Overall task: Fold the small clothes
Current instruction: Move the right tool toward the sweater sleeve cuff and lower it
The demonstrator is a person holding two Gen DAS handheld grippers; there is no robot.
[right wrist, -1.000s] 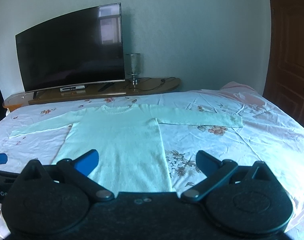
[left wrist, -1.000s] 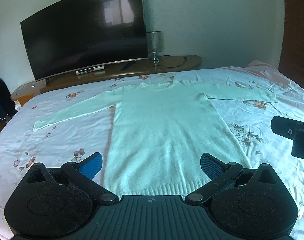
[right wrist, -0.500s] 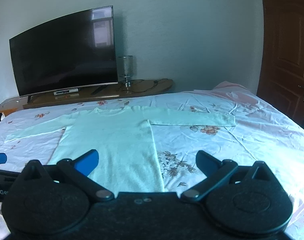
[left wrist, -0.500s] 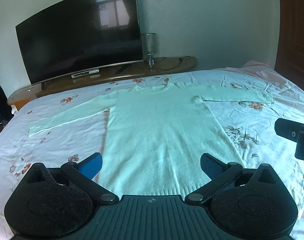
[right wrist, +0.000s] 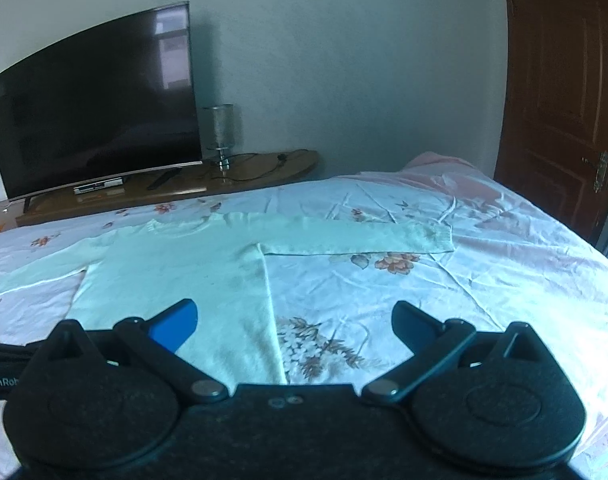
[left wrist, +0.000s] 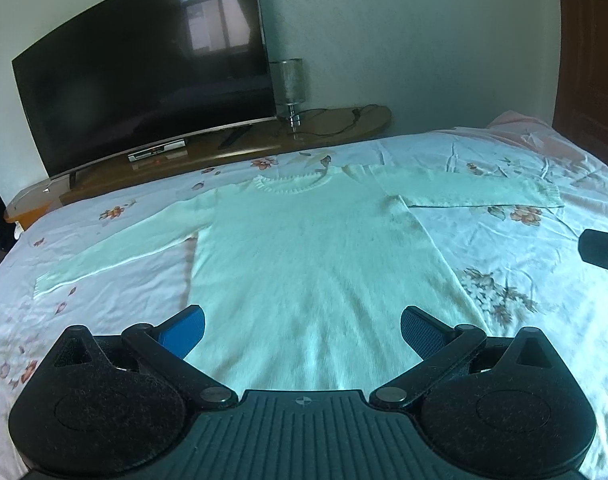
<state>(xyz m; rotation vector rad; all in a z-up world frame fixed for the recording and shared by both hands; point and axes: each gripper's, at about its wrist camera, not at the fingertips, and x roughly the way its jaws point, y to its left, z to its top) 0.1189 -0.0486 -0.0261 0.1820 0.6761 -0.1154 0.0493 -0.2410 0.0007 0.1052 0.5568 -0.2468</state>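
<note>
Lay flat on the bed (left wrist: 504, 240): sweater (left wrist: 312, 256), sleeves spread, unfolded; all folding left to do. Hovered near its hem: left tongs (left wrist: 301, 330) and right tongs (right wrist: 293, 324), both gaping wide, empty.

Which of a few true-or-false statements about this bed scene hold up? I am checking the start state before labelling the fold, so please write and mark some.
1. The pale knitted long-sleeved sweater lies flat on the floral white bedsheet with both sleeves spread out. True.
2. The left tool is shut on the sweater's hem. False: its jaws stand wide open, holding nothing.
3. The right tool is open. True.
4. The sweater is already folded in half. False: no fold shows yet.
5. The large dark curved television stands on the bed. False: it stands on the wooden stand behind the bed.
</note>
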